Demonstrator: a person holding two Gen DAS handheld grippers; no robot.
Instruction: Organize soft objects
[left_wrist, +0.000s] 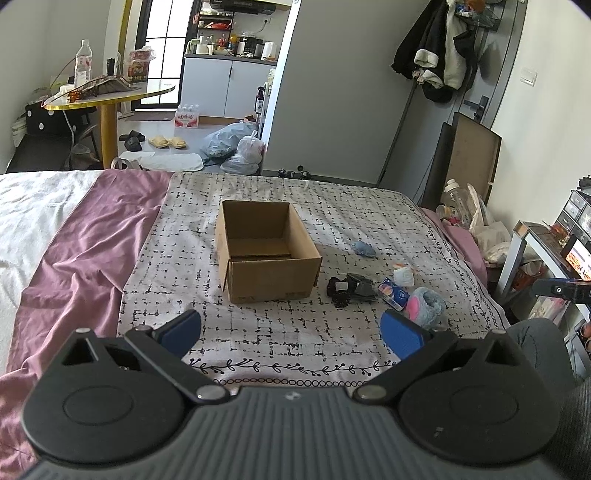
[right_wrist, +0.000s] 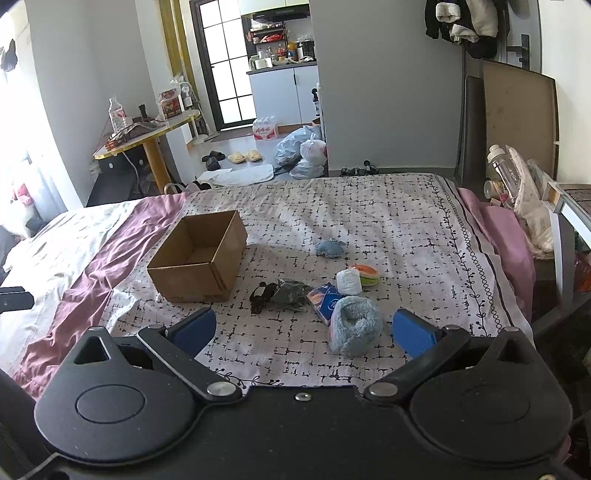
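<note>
On the bed in front of me, a patterned blanket (left_wrist: 280, 325) carries everything I'm working with. My left gripper (left_wrist: 291, 334) hangs above its near edge with both blue pads spread wide and nothing between them. My right gripper (right_wrist: 303, 330) is likewise wide open and empty, hanging just above the blanket.

The cardboard box (left_wrist: 264, 251) stands upright on the blanket with its flaps open, and I see nothing inside it. The soft things lie in a loose cluster to its right: a fluffy blue slipper (right_wrist: 354, 325) with a pink lining nearest me, lying between the right gripper's pads in that view but lower down, untouched. A blue tissue pack (right_wrist: 327, 301) touches it. Beside that sit a white roll (right_wrist: 349, 282) and an orange-and-green plush (right_wrist: 365, 275). A black bundle (right_wrist: 279, 293) lies between the pack and the box; I can't tell what it is. A small blue cloth (right_wrist: 330, 247) lies farther back, apart from the rest.
</note>
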